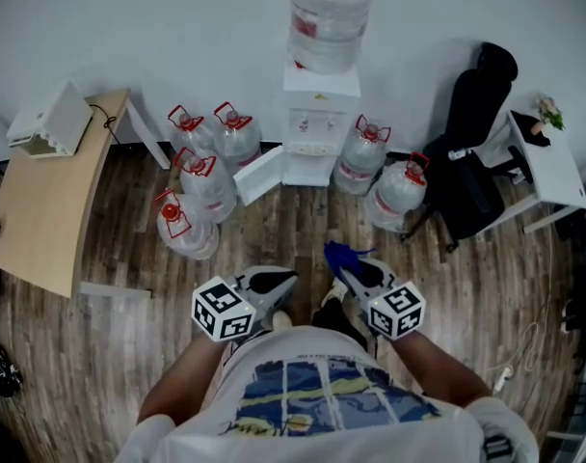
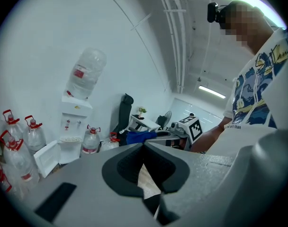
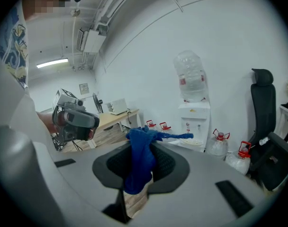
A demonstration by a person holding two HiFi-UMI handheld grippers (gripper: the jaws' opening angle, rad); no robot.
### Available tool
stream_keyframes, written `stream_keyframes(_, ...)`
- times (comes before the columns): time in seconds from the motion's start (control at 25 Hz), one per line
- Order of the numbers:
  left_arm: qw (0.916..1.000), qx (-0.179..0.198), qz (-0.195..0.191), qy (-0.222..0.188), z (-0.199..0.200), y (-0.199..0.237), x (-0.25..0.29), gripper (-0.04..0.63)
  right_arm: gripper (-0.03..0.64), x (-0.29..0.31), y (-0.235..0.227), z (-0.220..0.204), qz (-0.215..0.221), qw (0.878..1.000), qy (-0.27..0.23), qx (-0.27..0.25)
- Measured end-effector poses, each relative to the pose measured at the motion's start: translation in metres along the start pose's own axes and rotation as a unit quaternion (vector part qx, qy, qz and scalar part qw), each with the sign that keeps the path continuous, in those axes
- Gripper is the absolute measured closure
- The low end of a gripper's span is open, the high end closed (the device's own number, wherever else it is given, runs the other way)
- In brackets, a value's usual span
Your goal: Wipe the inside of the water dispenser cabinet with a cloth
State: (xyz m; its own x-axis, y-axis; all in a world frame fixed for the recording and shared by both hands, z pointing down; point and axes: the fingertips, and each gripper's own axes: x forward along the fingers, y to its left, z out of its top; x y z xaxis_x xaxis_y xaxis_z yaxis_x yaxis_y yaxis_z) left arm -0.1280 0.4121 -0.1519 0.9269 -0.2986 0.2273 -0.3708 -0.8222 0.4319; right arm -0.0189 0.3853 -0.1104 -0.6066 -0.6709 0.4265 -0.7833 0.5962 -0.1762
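Two grippers: right gripper (image 3: 140, 144) jaws clamped on the blue cloth (image 3: 138, 167), which hangs between them; left gripper (image 2: 145, 145) jaws pressed together, nothing held. Both sit well back from the water dispenser (image 1: 319, 123), its cabinet door (image 1: 258, 175) open, water bottles (image 1: 189, 222) on both sides.

White wall (image 1: 177, 27), wood-plank floor (image 1: 303, 222), tan desk (image 1: 42, 210) left, black chair (image 1: 471, 162) right

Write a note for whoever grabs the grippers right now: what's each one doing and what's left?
Left gripper: jaws shut, empty.
Right gripper: jaws shut on the blue cloth.
Water dispenser stands ahead by the wall, cabinet door open, bottles around it.
Done: cloth in hand, door open.
Left: walk over, wipe inside the cabinet.
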Motion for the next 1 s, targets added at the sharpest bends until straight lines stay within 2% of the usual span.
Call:
stream_keyframes(0.36, 0.9999, -0.007, 0.01, -0.005, -0.01, 0.004, -0.014, 0.592, 0.547, 0.008, 0.013, 0.0, 0.007, 1.0, -0.001, -0.015)
stream_keyframes(0.6, 0.9998, -0.006, 0.013, -0.014, -0.003, 0.006, -0.019, 0.592, 0.548, 0.008, 0.016, 0.005, 0.005, 1.0, 0.004, -0.019)
stream_keyframes(1.0, 0.9988, -0.025, 0.031, -0.029, -0.02, 0.017, -0.04, 0.592, 0.548, 0.017, 0.03, -0.01, 0.015, 0.999, 0.017, -0.023)
